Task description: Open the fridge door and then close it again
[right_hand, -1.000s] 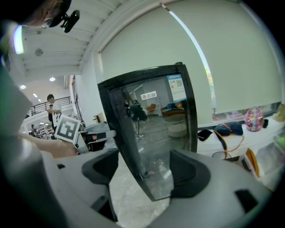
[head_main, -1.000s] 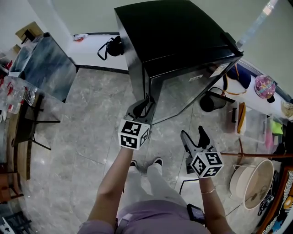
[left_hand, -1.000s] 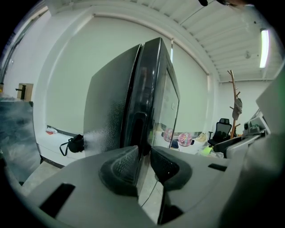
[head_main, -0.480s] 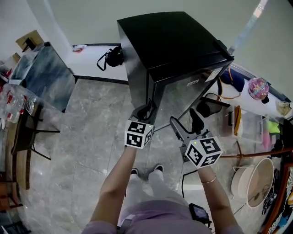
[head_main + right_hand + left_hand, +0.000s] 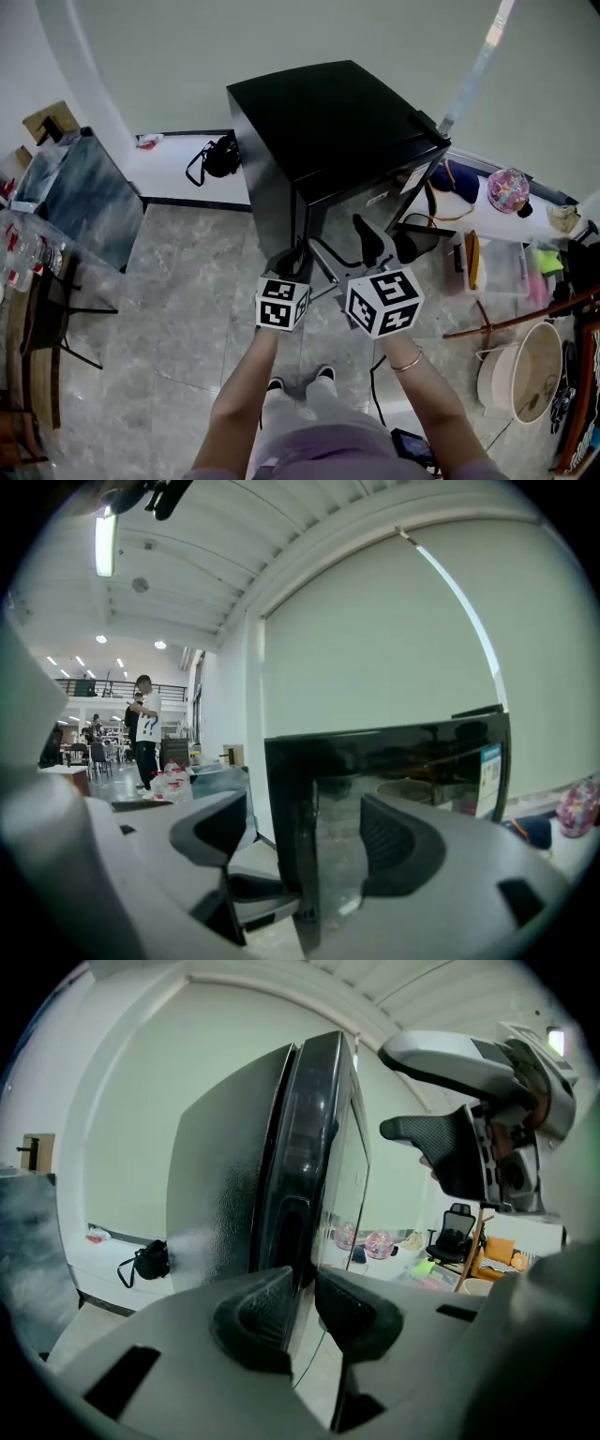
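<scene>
A small black fridge (image 5: 328, 122) stands ahead, its glossy door (image 5: 367, 208) facing right and toward me. My left gripper (image 5: 296, 257) is shut on the door's vertical edge (image 5: 298, 1241) just below the handle recess; both pads (image 5: 253, 1312) sit against that edge. Whether the door is ajar I cannot tell. My right gripper (image 5: 349, 242) hangs just right of the left one, in front of the door's upper part, with its jaws opening. In the right gripper view the fridge's corner (image 5: 291, 836) shows between the wide-apart pads (image 5: 401, 841), which do not touch it.
A black bag (image 5: 217, 157) lies on the floor by the wall, left of the fridge. A glass-topped table (image 5: 80, 192) stands at the left. Bags, boxes and a round basket (image 5: 520, 375) crowd the right side. My shoes (image 5: 298, 382) are on the tiled floor.
The right gripper has risen and come left, from low beside the fridge to right next to the left gripper at the door. The left gripper has kept its place on the door's edge.
</scene>
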Demonstrator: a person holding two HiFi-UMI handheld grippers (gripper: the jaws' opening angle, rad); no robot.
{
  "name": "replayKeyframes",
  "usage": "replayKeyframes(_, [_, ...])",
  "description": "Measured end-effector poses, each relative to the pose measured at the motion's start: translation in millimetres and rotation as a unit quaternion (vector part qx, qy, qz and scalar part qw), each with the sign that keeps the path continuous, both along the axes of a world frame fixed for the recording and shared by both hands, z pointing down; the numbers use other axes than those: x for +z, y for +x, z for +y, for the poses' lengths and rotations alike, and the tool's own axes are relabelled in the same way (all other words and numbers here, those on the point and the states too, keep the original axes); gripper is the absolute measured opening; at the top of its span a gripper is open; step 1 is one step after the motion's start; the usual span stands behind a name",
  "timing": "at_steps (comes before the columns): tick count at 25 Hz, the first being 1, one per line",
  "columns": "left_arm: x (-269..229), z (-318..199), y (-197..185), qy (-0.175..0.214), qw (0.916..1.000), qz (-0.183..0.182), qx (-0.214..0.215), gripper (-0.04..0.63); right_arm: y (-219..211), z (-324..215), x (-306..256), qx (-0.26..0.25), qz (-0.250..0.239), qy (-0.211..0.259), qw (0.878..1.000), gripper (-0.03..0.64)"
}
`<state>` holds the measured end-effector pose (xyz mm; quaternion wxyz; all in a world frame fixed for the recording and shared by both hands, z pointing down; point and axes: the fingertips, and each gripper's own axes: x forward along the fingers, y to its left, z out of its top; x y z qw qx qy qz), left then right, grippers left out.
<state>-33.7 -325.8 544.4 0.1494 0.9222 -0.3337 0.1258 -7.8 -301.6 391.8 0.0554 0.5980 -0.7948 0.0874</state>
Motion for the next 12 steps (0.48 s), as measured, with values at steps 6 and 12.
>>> replayKeyframes(6, [-1,1,1,-0.001,0.9999,-0.002,0.012,0.074,-9,-15,-17,0.013,0.026,0.011,1.0,0.394])
replayKeyframes(12, [-3,1,-1,0.0,0.9998,0.004,0.019,0.072,-18,-23,-22,0.038,0.065,0.021,0.997,0.4])
